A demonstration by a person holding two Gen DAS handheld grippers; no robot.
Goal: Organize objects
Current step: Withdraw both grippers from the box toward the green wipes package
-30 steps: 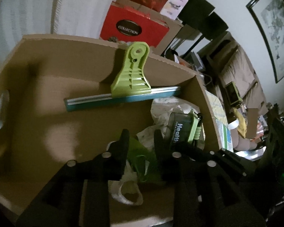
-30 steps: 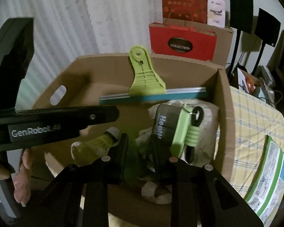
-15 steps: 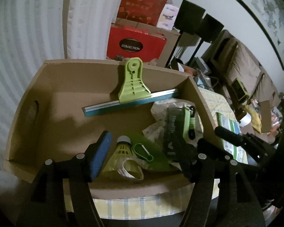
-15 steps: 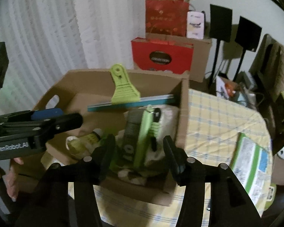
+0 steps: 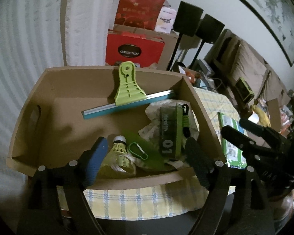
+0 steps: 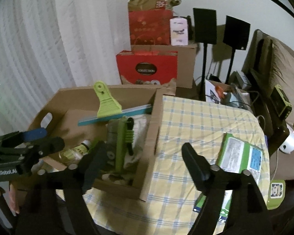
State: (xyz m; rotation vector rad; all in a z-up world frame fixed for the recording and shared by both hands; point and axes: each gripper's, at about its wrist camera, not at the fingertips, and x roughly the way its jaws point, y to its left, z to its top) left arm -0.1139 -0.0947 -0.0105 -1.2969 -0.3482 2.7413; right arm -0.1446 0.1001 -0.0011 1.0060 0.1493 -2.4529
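A cardboard box [image 5: 29, 117] [image 6: 152, 129] stands on a yellow checked tablecloth [image 6: 198, 121]. In it lie a green squeegee [image 5: 129, 94] [image 6: 107, 105], a dark green "Health 01" pack with a coiled cord [image 5: 170, 131] [image 6: 121, 143], a yellow shuttlecock [image 5: 117, 148] [image 6: 78, 150], a green carabiner [image 5: 137, 152] and crumpled paper [image 5: 156, 107]. My left gripper [image 5: 145, 156] is open and empty over the box's near wall. My right gripper [image 6: 143, 156] is open and empty, above the box's right wall. A green and white packet [image 6: 241, 156] [image 5: 231, 137] lies on the cloth at right.
Red gift bags [image 6: 147, 72] and cardboard boxes [image 6: 186, 66] stand behind the table by a white curtain [image 6: 29, 49]. Two black speakers on stands [image 6: 205, 27] and a sofa [image 6: 280, 74] with clutter are at the right. A green tag [image 6: 276, 192] lies near the table's right edge.
Both grippers have opened wide and pulled back and up out of the box. The shuttlecock and the green pack now lie free in it. The right gripper has swung to the right.
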